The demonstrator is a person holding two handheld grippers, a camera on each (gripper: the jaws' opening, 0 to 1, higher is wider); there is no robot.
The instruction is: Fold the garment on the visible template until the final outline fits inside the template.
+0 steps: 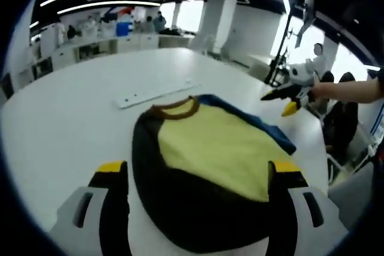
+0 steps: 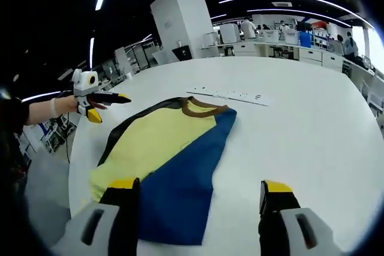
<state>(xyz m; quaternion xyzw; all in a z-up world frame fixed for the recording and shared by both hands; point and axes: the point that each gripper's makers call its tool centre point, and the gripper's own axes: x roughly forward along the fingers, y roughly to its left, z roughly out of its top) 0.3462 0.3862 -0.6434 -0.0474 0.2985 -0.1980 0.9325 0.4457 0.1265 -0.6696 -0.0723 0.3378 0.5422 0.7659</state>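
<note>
garment (image 1: 210,166), white table (image 1: 72,118), open-plan office

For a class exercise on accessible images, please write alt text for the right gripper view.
A yellow, blue and black garment with a brown collar lies flat on a white table, between the open right tool in the foreground and the left tool, held in a hand beyond the garment's far side. A white strip lies past the collar.

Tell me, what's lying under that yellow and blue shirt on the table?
The shirt lies flat on a white table, with bare tabletop showing all around it. A white strip lies beyond the collar, apart from it. Anything directly beneath the cloth, such as a template outline, is covered and cannot be seen.
</note>
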